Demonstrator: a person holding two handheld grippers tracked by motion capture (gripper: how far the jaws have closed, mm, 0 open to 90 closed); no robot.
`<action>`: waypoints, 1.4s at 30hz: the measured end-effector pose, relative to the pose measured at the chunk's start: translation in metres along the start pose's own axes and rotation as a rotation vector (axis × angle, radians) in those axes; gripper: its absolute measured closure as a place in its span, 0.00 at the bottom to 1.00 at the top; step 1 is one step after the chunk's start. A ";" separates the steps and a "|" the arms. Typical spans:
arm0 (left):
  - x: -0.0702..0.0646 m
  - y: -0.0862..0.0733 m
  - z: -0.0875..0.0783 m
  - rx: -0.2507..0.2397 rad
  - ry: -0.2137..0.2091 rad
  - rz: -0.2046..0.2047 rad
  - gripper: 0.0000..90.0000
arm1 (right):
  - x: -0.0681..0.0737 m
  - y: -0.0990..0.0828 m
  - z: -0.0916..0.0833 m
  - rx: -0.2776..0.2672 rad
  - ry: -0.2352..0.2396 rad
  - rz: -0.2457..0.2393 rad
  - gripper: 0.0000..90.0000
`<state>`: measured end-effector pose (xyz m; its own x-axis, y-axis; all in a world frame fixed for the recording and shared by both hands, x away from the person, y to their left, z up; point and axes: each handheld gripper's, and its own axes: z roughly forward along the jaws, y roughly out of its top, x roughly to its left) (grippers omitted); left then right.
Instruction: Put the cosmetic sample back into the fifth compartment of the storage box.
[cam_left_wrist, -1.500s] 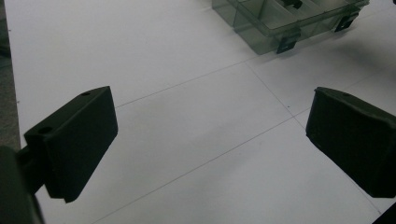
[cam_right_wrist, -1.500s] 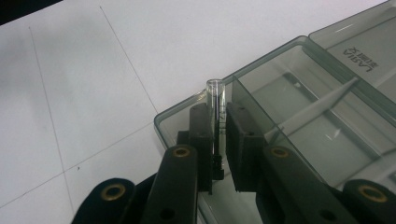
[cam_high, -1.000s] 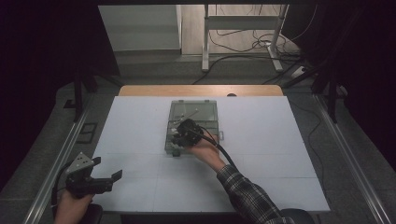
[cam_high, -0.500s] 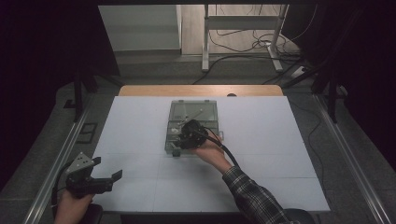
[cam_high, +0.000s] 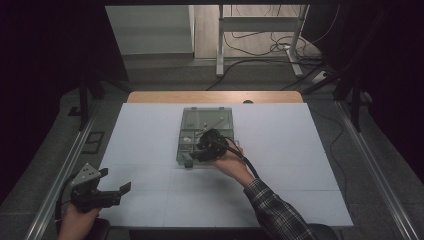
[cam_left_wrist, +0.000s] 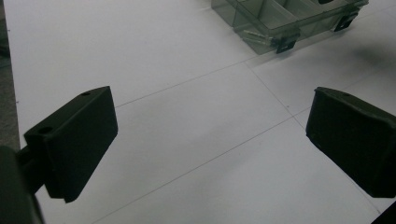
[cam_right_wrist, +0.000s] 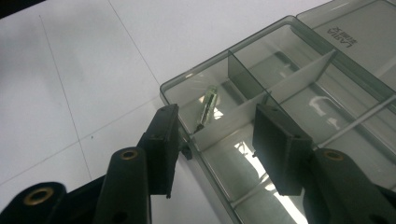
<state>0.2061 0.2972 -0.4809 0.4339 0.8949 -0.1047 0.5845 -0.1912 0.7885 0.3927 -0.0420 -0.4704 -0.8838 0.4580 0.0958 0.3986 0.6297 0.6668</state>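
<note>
1. In the high view, a clear compartment box (cam_high: 206, 132) lies on the white table (cam_high: 300, 150), a little beyond the table's middle, with its lid folded open on the far side. The right gripper (cam_high: 196, 156) hangs over the box's near edge, held by the right hand (cam_high: 227, 162), whose plaid sleeve (cam_high: 272, 212) comes in from the bottom. The left gripper (cam_high: 122, 192) sits at the near left corner of the table in the left hand (cam_high: 77, 222), well apart from the box, its jaws spread with nothing between them.

2. In the left gripper view, the two black jaws stand wide apart over bare white table (cam_left_wrist: 187, 116). Nothing lies between them. The near edge of the box (cam_left_wrist: 280, 23), with its two dark latches (cam_left_wrist: 285, 44), shows at the top right, well off from the jaws.

3. In the right gripper view, the right gripper (cam_right_wrist: 215, 140) straddles the box's near wall: one jaw stands outside the box (cam_right_wrist: 280, 93) by a dark latch, the other over a compartment inside. The jaws have just been opening and stand partly apart, pressing on nothing. A small greenish glass tube (cam_right_wrist: 208, 105) lies slanted in the corner compartment, just beyond the jaws, one end against the white divider (cam_right_wrist: 280, 79). Pale small parts lie in the farther compartments; what they are cannot be told. The open lid (cam_right_wrist: 359, 28) carries printed lettering.
</note>
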 end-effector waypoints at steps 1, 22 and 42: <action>0.000 0.000 0.000 0.000 0.000 0.000 0.03 | 0.000 0.000 -0.001 0.001 0.000 -0.001 0.55; 0.000 0.000 0.000 0.001 -0.004 0.002 0.03 | 0.002 -0.010 -0.015 0.018 -0.001 0.014 0.30; 0.000 0.000 0.000 -0.001 -0.009 0.002 0.03 | 0.010 -0.017 -0.022 0.036 -0.007 -0.023 0.05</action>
<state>0.2064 0.2975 -0.4808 0.4409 0.8910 -0.1084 0.5833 -0.1927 0.7890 0.3719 -0.0623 -0.4650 -0.8913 0.4471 0.0755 0.3867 0.6626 0.6414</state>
